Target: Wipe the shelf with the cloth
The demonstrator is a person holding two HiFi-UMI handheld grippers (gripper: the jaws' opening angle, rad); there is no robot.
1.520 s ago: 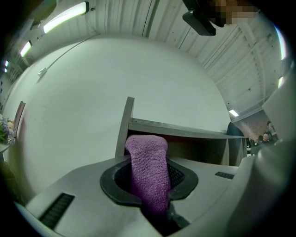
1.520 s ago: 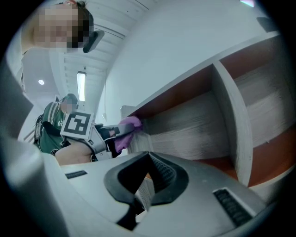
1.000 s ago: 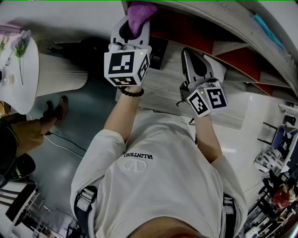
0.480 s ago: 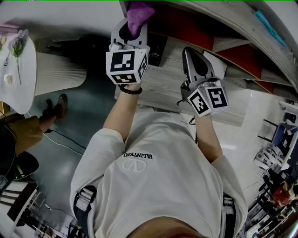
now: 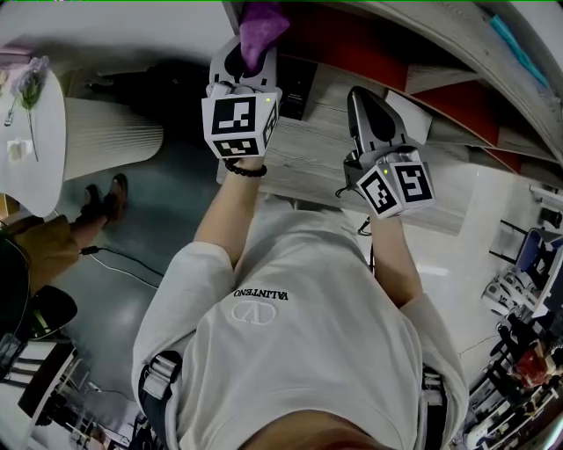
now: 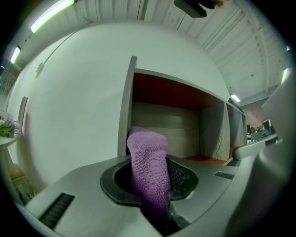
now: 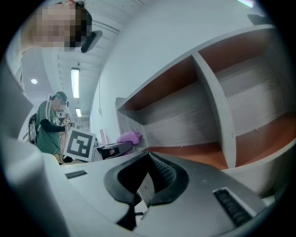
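Purple cloth [image 6: 148,162] clamped in left claw [image 5: 249,57], facing shelf [image 6: 162,125] compartment.

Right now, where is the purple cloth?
The cloth is clamped in the left gripper, at the top left of the head view, held up before the left-hand end of the shelf.

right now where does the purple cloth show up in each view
Head view: the purple cloth is at top centre, sticking out of the left claw.
Left gripper view: dead centre, pinched between the jaws.
Right gripper view: small, left of centre, just beyond the marker cube.
Shared landmark: the shelf with its red-brown inner panels shows in all three views.
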